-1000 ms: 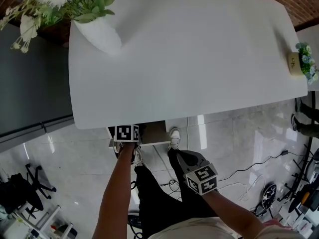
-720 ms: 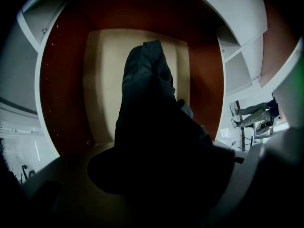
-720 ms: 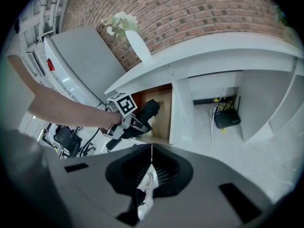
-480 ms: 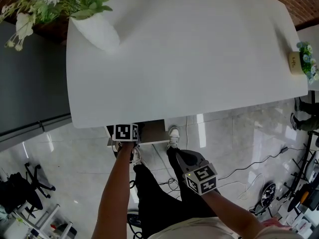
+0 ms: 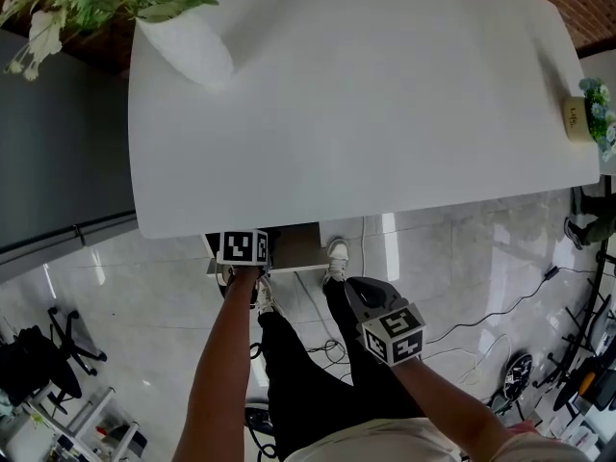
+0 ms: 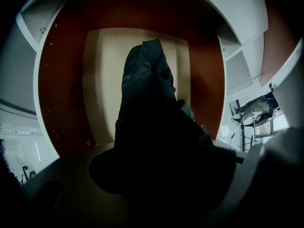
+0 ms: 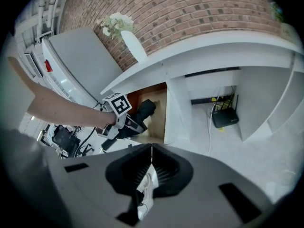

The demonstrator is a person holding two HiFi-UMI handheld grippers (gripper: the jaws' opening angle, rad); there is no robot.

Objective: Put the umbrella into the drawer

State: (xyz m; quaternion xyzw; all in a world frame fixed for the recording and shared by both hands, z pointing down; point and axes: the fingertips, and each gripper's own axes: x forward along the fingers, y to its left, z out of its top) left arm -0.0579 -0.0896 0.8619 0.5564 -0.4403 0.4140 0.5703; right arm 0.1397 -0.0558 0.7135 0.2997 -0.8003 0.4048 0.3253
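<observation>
No text, brand or number can be read. Only black-and-white square patterns are carried by the left marker cube [image 5: 243,246] and the right marker cube [image 5: 395,333]. Dark print on the small pot's label [image 5: 574,117], well away from the fingers at the surface's edge, is too small to be read.

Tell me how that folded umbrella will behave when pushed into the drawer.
The umbrella shows wrinkled dark fabric, so it probably bunches rather than slides cleanly. It juts straight from the left gripper into the drawer, so a stiff core likely stops it flopping. Held by one end without sagging, it seems light.
</observation>
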